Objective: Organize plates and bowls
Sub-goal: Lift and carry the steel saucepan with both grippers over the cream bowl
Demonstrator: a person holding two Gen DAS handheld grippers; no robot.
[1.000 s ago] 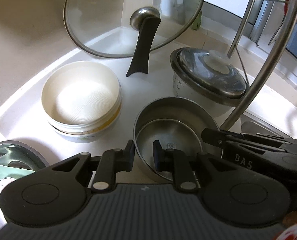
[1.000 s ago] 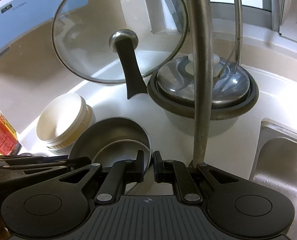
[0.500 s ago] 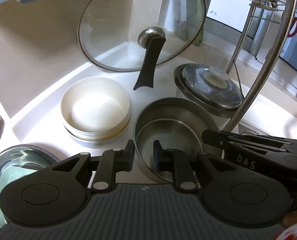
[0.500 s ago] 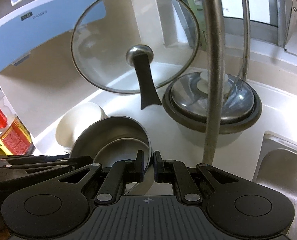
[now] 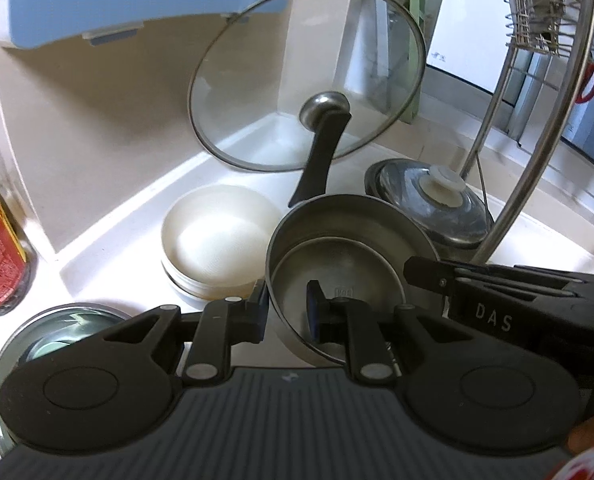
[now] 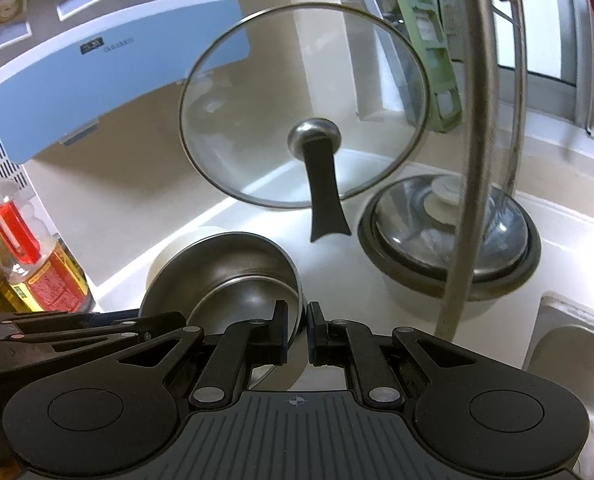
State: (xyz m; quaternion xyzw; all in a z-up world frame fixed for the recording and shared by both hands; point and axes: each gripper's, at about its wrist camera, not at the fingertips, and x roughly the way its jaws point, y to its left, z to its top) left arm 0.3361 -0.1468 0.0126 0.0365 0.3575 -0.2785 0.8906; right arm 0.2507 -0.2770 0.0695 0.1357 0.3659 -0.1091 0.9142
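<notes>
Held thing: round stainless-steel bowl (image 5: 349, 248) with a smaller steel bowl nested inside it, carried above the white tabletop (image 5: 109, 264); in the left wrist view it sits at centre, just toward 1 o'clock.
Left hand-held gripper (image 5: 287, 304): nearly closed, its jaws pinching the bowl's near-left rim — one finger outside the wall, one inside.
Right hand-held gripper (image 6: 297, 330): jaws almost together on the rim at the bowl's right edge.
Neighbours: stacked cream ceramic bowls (image 5: 217, 240) at 10 o'clock of the steel bowl; a lidded steel pot (image 5: 429, 204) at 2 o'clock; a glass lid with a black handle (image 5: 305, 76) leaning at 12 o'clock; another steel bowl (image 5: 57, 320) at 8 o'clock.
Handling: thin metal, stiff and probably light, not fragile — but smooth, so a rim pinch could slip.
Loose part: the inner bowl looks unclamped and may slide if tilted.
Best hold: opposite rim points, kept level.
Caution: the ceramic stack would chip if struck.
</notes>
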